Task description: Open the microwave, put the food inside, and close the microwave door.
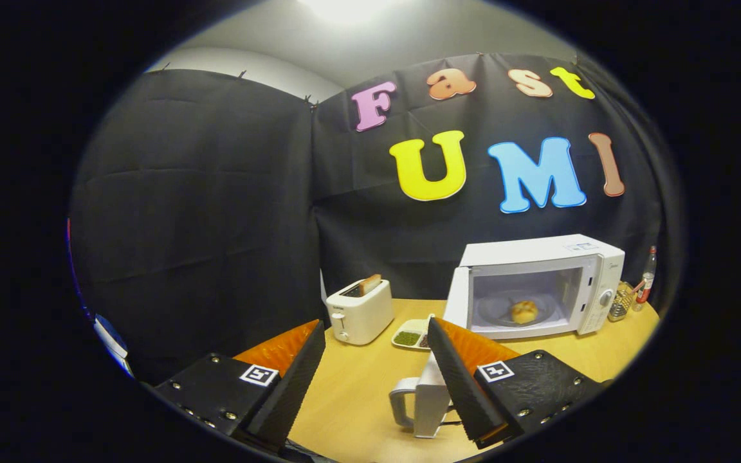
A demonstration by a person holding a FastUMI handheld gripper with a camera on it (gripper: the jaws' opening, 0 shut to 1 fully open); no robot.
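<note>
microwave (541, 283) is being seen at the table's (357, 392) far right corner, door (457, 297) swung open leftward, bun (524, 312) inside on its plate (496, 310); brand text unreadable. gripper (374, 337) is being held released, grasping nothing.

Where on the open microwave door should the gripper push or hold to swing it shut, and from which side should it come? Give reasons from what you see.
Take the microwave door at its free outer edge, farthest from the hinge, coming from its left, outer face. It stands swung out on the microwave's left, the bun already inside. The gripper is open and holds nothing.
</note>
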